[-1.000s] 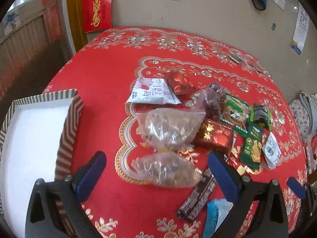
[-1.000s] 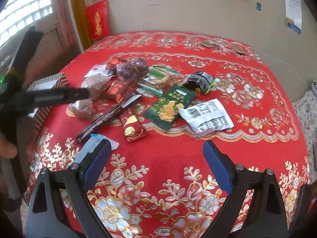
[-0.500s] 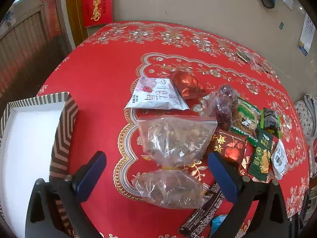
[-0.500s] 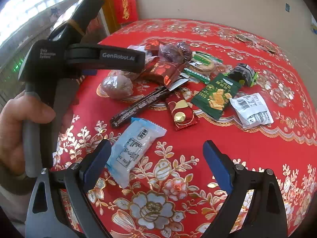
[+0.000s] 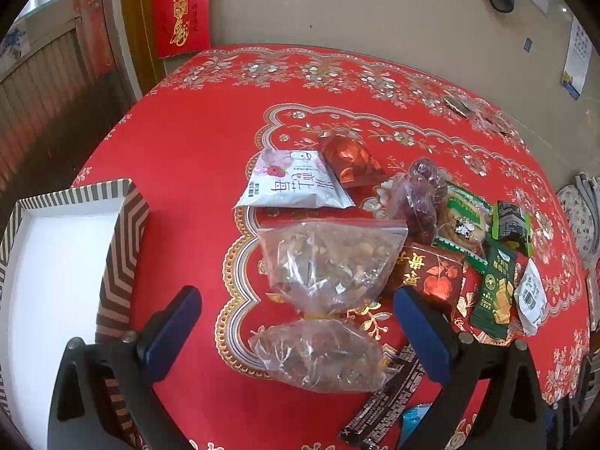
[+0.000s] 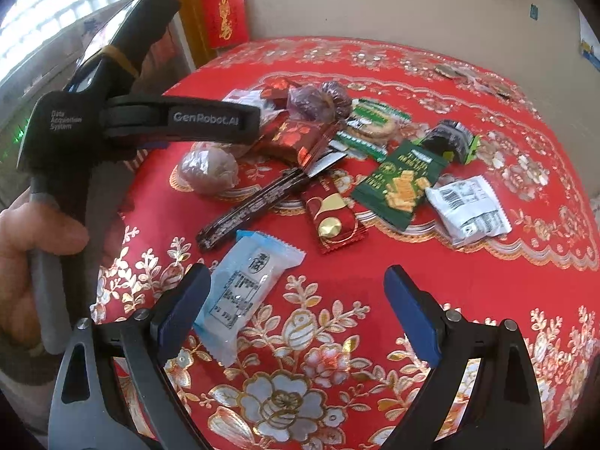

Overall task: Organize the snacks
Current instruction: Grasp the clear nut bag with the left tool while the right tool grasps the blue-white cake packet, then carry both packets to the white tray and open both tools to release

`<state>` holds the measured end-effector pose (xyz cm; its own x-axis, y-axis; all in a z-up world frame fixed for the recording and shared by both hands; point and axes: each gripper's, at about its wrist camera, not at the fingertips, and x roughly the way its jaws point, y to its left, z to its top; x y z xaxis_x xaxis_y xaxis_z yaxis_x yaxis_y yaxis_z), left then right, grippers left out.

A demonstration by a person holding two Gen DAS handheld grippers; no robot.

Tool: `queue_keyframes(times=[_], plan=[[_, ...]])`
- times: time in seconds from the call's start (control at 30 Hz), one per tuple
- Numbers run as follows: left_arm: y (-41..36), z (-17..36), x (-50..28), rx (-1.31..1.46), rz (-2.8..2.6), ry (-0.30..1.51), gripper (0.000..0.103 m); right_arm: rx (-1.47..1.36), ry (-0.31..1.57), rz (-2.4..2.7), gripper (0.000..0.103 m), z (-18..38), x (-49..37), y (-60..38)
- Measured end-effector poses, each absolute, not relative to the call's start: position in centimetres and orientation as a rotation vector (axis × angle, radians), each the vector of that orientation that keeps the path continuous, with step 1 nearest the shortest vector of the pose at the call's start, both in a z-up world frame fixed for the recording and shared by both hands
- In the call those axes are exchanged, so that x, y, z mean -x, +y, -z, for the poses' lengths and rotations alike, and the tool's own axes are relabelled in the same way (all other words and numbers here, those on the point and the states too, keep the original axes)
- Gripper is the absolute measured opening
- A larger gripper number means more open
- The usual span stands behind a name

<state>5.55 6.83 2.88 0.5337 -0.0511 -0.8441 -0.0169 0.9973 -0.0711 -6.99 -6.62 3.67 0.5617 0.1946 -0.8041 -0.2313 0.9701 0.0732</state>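
Many snack packets lie on a red flowered tablecloth. In the left wrist view my left gripper is open and empty, its fingers either side of a clear bag of nuts tied in the middle. A white packet, a red packet and a dark red box lie beyond it. A striped box with a white inside stands at the left. In the right wrist view my right gripper is open and empty, just above a pale blue packet. The left gripper's body shows at the left there.
A long dark bar, a red-gold packet, a green packet, a white barcode packet and a black-green packet lie across the cloth. A beige wall stands behind the table. A red hanging is at the back left.
My left gripper has moved forward over the clear nut bag. My right gripper has swung left and closer, so the pale blue packet now lies by its left finger.
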Motion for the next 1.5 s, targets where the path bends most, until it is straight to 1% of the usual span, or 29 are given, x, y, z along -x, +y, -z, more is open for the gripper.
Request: queue_keyframes(times=[0.5, 0.53, 0.57, 0.6, 0.63, 0.67, 0.7, 0.73, 0.83, 0.87, 0.9, 0.93, 1.0, 1.03, 1.1, 1.3, 1.5], plan=[[7.1, -1.7, -6.4, 0.073, -0.005, 1.027, 0.103, 0.073, 0.977, -0.282, 0.094, -2.2, 6.8, -4.7], [7.1, -1.7, -6.4, 0.072, -0.003, 1.028, 0.102, 0.081, 0.978, -0.284, 0.094, -2.1, 6.8, -4.5], [7.1, -1.6, -6.4, 0.071, 0.000, 1.030, 0.097, 0.095, 0.980, -0.283, 0.094, -2.0, 6.8, -4.2], [7.1, -1.6, -6.4, 0.073, 0.001, 1.035, 0.091, 0.102, 0.981, -0.287, 0.094, -1.8, 6.8, -4.0], [7.1, -1.4, -6.4, 0.077, 0.005, 1.046, 0.087, 0.106, 0.980, -0.290, 0.093, -1.8, 6.8, -3.9], [7.1, -1.3, -6.4, 0.083, 0.012, 1.054, 0.081, 0.111, 0.980, -0.295, 0.091, -1.6, 6.8, -3.8], [7.2, -1.2, -6.4, 0.092, 0.021, 1.063, 0.078, 0.114, 0.984, -0.297, 0.082, -1.5, 6.8, -3.8], [7.1, -1.1, -6.4, 0.093, 0.022, 1.065, 0.077, 0.110, 0.991, -0.303, 0.080, -1.4, 6.7, -3.7], [7.1, -1.3, -6.1, 0.088, 0.026, 1.058, 0.065, 0.106, 0.984, -0.307, 0.076, -1.5, 6.7, -4.1], [7.1, -1.4, -6.0, 0.092, 0.030, 1.054, 0.055, 0.109, 0.981, -0.310, 0.071, -1.6, 6.8, -4.2], [7.2, -1.5, -5.9, 0.092, 0.032, 1.055, 0.048, 0.111, 0.978, -0.311, 0.062, -1.6, 6.8, -4.4], [7.2, -1.5, -5.7, 0.091, 0.036, 1.058, 0.046, 0.111, 0.972, -0.310, 0.058, -1.7, 6.9, -4.7], [7.0, -1.7, -5.3, 0.084, 0.047, 1.057, 0.038, 0.114, 0.966, -0.308, 0.038, -1.8, 6.9, -5.3], [6.9, -1.8, -4.9, 0.080, 0.046, 1.052, 0.037, 0.115, 0.965, -0.305, 0.033, -1.8, 6.8, -5.7], [6.8, -2.1, -4.3, 0.075, 0.054, 1.045, 0.035, 0.089, 0.966, -0.324, 0.033, -1.9, 6.7, -6.5], [6.9, -2.6, -2.5, 0.080, 0.064, 1.033, 0.035, 0.074, 0.948, -0.331, 0.032, -2.3, 7.3, -7.1], [7.2, -4.5, -0.9, 0.089, 0.088, 0.998, 0.035, 0.062, 0.903, -0.351, 0.032, -4.2, 8.0, -7.0]])
